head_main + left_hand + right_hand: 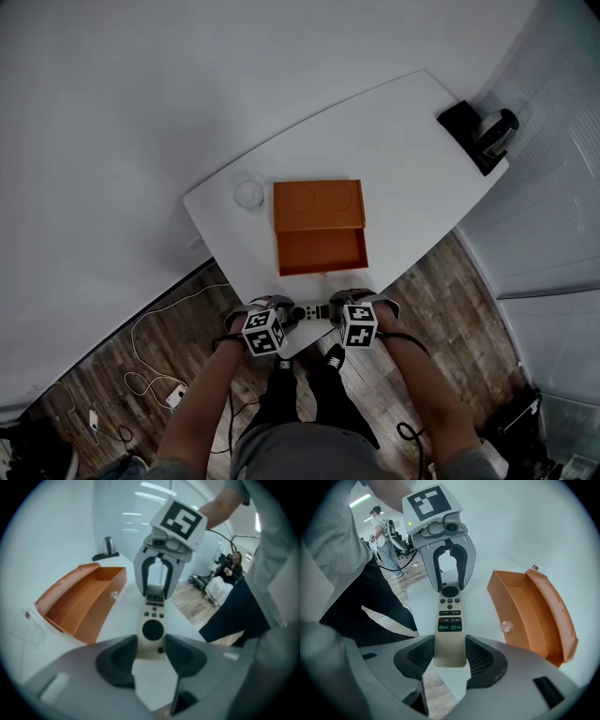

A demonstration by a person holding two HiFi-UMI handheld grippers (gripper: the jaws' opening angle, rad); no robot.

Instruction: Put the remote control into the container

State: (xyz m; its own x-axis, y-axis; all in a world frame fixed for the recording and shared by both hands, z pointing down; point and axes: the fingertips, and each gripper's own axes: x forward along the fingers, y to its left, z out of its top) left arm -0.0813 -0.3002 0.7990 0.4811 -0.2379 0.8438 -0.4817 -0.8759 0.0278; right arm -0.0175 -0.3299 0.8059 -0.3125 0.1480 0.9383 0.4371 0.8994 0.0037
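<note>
Head view: white table [394, 141] over wood floor [155, 342], left gripper [283, 310] and right gripper [343, 306] both tight on the remote control [315, 310]

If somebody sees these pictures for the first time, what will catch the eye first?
The remote control is at the near edge of the white table, gripped at one end by the left gripper and at the other by the right gripper. Just beyond it, the open orange container stands out brightly against the tabletop.

Probably an office: a white table [394, 141] on wood floor [178, 342], cables [141, 380] lower left, ceiling strip lights [152, 487], a person [383, 527] standing upper left.
</note>
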